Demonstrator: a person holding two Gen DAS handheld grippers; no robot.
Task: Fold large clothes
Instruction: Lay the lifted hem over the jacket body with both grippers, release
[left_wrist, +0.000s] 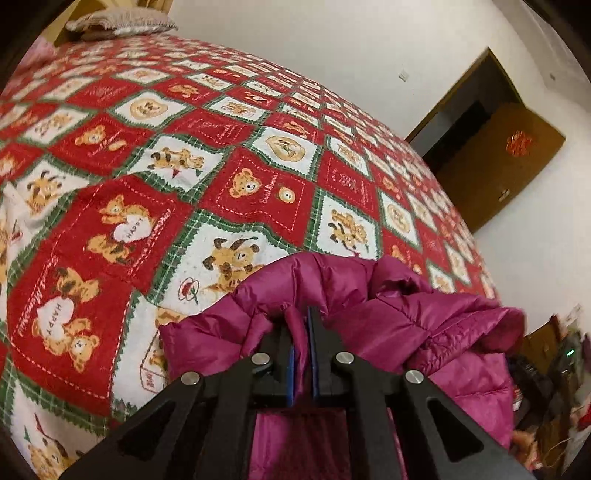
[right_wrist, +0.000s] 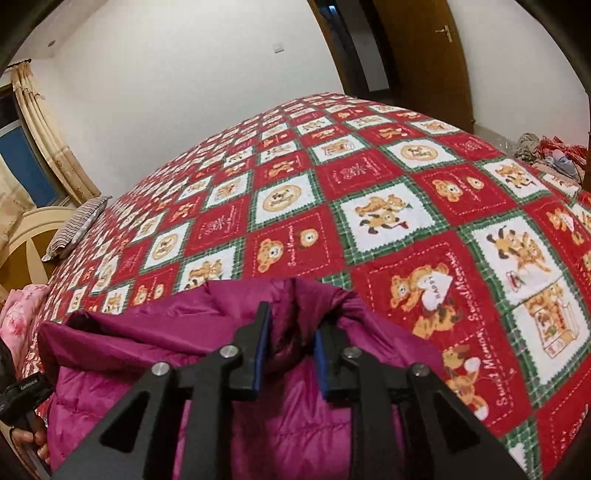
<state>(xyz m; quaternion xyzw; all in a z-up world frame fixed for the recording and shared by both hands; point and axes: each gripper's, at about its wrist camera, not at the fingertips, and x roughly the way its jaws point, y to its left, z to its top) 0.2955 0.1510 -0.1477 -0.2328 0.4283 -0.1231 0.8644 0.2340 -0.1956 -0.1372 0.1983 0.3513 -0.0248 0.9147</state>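
A magenta quilted puffer jacket (left_wrist: 388, 317) hangs from both grippers above the near edge of the bed. My left gripper (left_wrist: 303, 325) is shut on a fold of the jacket's edge, its blue pads pinching the fabric. In the right wrist view the jacket (right_wrist: 147, 354) bunches under my right gripper (right_wrist: 291, 325), which is shut on a thicker fold of it, with the jaws held a little apart by the fabric. The rest of the jacket drops out of view below both cameras.
The bed carries a red, white and green teddy-bear quilt (left_wrist: 221, 166) (right_wrist: 369, 203). A striped pillow (right_wrist: 74, 229) lies at the headboard. A brown door (left_wrist: 498, 166) stands open. Clutter (right_wrist: 550, 151) sits beyond the bed's far corner.
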